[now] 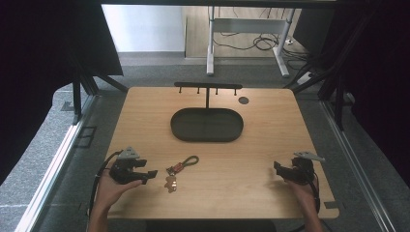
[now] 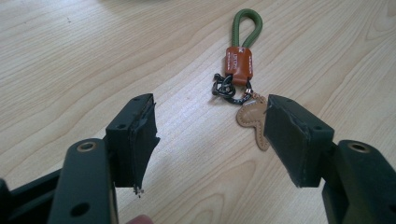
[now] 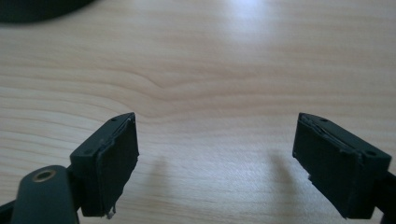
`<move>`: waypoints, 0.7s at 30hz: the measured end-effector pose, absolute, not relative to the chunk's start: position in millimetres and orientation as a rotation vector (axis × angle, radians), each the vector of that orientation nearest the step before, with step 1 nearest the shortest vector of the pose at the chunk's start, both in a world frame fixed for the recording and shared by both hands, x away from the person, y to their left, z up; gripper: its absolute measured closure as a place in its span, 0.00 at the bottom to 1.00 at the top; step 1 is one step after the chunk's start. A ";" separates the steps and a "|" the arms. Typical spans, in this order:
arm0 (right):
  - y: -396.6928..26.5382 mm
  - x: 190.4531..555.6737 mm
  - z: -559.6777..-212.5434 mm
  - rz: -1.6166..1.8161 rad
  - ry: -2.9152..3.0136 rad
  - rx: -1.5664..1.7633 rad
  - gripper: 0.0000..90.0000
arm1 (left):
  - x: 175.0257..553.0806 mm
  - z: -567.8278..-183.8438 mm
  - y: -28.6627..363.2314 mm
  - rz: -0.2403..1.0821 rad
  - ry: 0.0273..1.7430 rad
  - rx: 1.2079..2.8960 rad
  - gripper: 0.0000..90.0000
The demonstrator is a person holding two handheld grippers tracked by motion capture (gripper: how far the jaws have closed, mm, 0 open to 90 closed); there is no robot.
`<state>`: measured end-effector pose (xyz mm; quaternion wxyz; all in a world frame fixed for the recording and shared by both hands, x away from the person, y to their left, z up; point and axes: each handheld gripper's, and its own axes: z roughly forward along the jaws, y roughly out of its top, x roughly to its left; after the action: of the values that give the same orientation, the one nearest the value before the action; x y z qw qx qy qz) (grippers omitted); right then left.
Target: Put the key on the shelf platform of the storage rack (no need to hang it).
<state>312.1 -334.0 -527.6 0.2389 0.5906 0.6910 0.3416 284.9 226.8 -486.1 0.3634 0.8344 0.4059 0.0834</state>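
Two grippers rest near the table's (image 1: 241, 193) front edge: left gripper (image 1: 151, 174) at 8 o'clock, right gripper (image 1: 276, 167) at 4, both spread, pinching nothing. Left gripper view details the keychain (image 2: 240, 88): green loop, brown tag, tan charm, just beyond its jaws. Farther, at centre, the tray (image 1: 180, 126) lies bare before a rack (image 1: 208, 87).

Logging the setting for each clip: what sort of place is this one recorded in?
Probably a lab or office recording bay: a wooden table hemmed in by dark curtains, grey carpet, and a desk frame with loose floor cables behind.
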 end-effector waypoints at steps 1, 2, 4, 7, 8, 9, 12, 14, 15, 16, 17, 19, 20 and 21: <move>-334.0 312.1 -527.6 0.935 1.892 1.617 0.18 | 284.5 -485.7 226.2 0.221 1.044 2.151 0.39; -334.6 310.3 -524.7 0.967 1.897 1.599 0.19 | 284.1 -485.3 226.0 0.222 1.043 2.150 0.38; -334.9 308.2 -521.7 0.995 1.898 1.577 0.20 | 283.4 -484.7 225.7 0.224 1.037 2.147 0.38; -336.5 306.5 -519.4 1.044 1.900 1.558 0.22 | 284.6 -482.9 225.5 0.221 1.025 2.130 0.38; -337.3 305.4 -518.0 1.057 1.906 1.540 0.23 | 284.4 -482.1 225.2 0.226 1.027 2.128 0.39; -337.8 304.7 -517.3 1.066 1.907 1.533 0.23 | 283.5 -479.4 224.6 0.243 1.023 2.124 0.39; -338.4 303.3 -516.4 1.078 1.911 1.513 0.23 | 282.6 -477.3 223.8 0.261 1.031 2.115 0.39; -338.6 301.8 -515.6 1.086 1.920 1.495 0.24 | 281.4 -476.0 223.3 0.276 1.046 2.104 0.39; -338.5 301.2 -515.1 1.092 1.924 1.490 0.25 | 280.5 -475.7 223.3 0.289 1.046 2.105 0.39; -338.4 300.6 -512.0 1.087 1.946 1.459 0.26 | 278.0 -476.3 222.9 0.294 1.063 2.091 0.39; -338.7 300.3 -509.5 1.086 1.950 1.449 0.26 | 278.0 -476.3 222.9 0.294 1.063 2.091 0.39; -339.4 299.6 -506.8 1.091 1.950 1.444 0.26 | 274.7 -479.4 222.2 0.294 1.065 2.088 0.39; -340.6 298.7 -504.3 1.108 1.950 1.436 0.27 | 274.2 -480.8 222.0 0.294 1.067 2.090 0.39; -341.3 298.7 -503.3 1.119 1.952 1.434 0.27 | 274.2 -483.1 221.4 0.289 1.071 2.103 0.39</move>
<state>298.7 -341.3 -503.3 0.2344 0.5226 0.7112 0.4077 274.2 221.4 -483.1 0.3726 0.8208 0.4181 0.1128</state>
